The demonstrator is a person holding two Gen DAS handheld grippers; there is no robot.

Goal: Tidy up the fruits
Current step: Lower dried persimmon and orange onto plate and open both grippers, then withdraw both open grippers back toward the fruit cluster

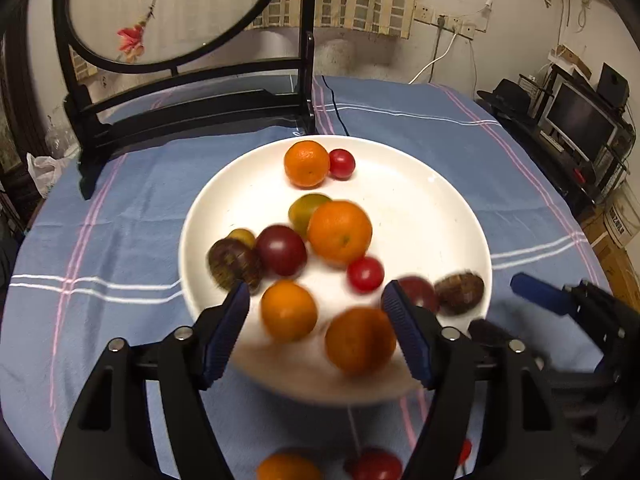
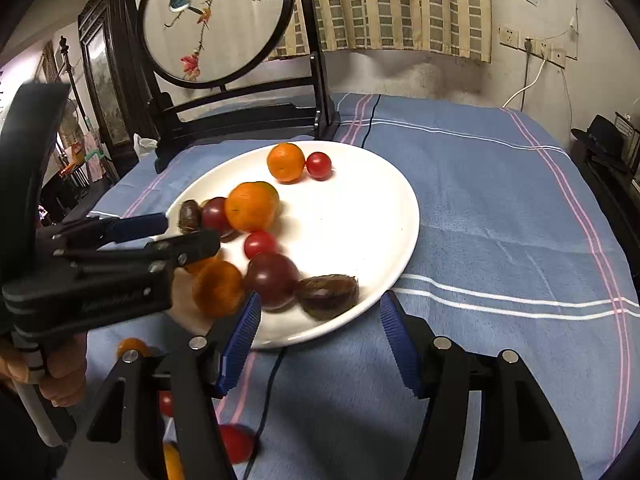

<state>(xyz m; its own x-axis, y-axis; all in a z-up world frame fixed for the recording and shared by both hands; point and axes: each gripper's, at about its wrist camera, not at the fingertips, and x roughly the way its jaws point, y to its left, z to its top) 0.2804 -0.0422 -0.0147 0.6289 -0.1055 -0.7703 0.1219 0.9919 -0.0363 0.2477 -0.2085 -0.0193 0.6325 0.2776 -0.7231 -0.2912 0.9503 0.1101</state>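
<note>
Fruit loose on the blue tablecloth (image 2: 480, 216) at its near edge: one orange (image 1: 286, 467), one red tomato (image 1: 376, 465). Left gripper (image 1: 316, 312): released, fingers spread over the near rim of the white plate (image 1: 432, 208), nothing held. Right gripper (image 2: 318, 322): released, empty, at the plate's near-right rim. On the plate: oranges, tomatoes, brown chestnut-like pieces; farthest orange (image 1: 307, 163) touches a small tomato (image 1: 341, 164). Far edge: round embroidered screen (image 2: 216, 20).

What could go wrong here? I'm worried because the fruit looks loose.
The oranges near the plate's front edge, like this orange, look blurred, perhaps rolling; one could go over the rim. The left gripper, jaws open, could nudge its neighbours. Some fruit, like this tomato, already lies on the cloth.
</note>
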